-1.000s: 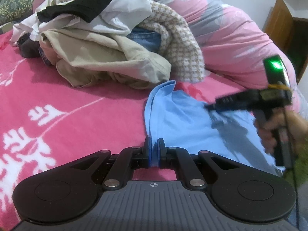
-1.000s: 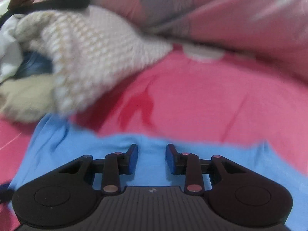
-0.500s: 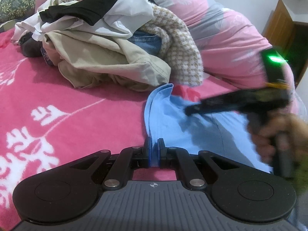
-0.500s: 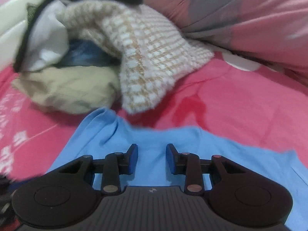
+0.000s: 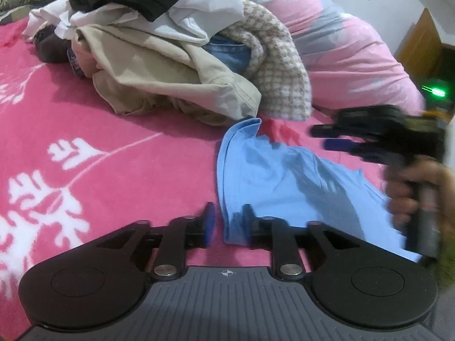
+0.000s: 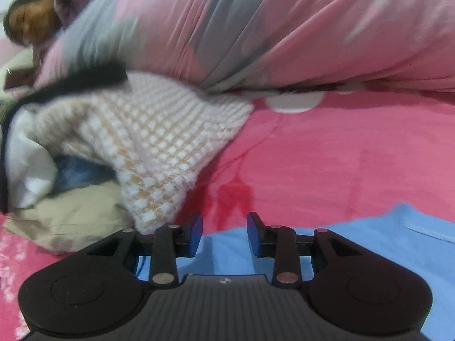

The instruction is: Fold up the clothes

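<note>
Lying flat on the pink bedspread (image 5: 119,130), the blue garment (image 5: 273,182) occupies the near right part of the bed, its folded left edge running from the heap of clothes down to the left gripper (image 5: 227,223). The jaws of the left gripper have just been opening; they now stand parted with the garment's near corner between them, the cloth resting against the right-hand pad and clear of the left-hand one. The right gripper (image 6: 224,234) sits above the garment's far edge with its jaws apart and nothing clamped; blue cloth and pink bedspread show through the gap. In the left wrist view this gripper appears blurred at the right edge of the bed, held by a hand (image 5: 418,193) on its handle, with a green light (image 5: 433,89) glowing behind it. The clothes heap (image 5: 170,65) sits toward the far edge: beige, white, black and denim pieces, with a checked knit (image 6: 159,147) on its right flank, near the blue garment's far corner. A pink and grey duvet (image 6: 284,34) is bunched along the far right edge of the bed
</note>
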Motion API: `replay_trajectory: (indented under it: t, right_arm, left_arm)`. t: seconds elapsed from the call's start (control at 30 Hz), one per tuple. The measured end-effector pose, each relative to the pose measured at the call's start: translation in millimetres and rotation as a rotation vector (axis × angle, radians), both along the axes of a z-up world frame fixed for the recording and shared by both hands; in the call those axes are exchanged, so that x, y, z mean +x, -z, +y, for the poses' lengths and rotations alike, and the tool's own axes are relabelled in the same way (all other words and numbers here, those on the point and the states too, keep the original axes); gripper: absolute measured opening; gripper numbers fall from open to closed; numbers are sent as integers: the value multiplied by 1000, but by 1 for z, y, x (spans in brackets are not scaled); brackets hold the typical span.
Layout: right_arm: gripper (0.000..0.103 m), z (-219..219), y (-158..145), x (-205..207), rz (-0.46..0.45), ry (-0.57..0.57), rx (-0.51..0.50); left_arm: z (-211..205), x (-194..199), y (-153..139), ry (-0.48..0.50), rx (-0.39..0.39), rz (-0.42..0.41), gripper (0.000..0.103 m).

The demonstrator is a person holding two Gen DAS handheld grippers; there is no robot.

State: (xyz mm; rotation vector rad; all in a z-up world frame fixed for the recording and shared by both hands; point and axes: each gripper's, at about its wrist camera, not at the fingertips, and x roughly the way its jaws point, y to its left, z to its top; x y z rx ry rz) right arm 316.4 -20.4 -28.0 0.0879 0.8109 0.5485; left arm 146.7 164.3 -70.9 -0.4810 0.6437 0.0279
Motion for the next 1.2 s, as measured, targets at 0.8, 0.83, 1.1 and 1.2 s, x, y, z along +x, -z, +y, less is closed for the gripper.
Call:
replay_trajectory:
  t: [0.8, 0.83, 1.1, 1.2]
  right_arm:
    - [39, -1, 21, -182, -224, -363, -374]
    - [39, 0, 22, -185, -223, -360, -377]
    - [34, 13, 28, -212, -329, -367, -422]
    - [27, 23, 31, -214, -396, -369, -469]
  left_arm:
    - [23, 20, 6, 10, -177, -11, 32]
    - [20, 22, 5, 10, -160, -17, 30]
    - [24, 30, 13, -25, -167, -8, 1]
    - [26, 31, 13, -32, -178, -24, 0]
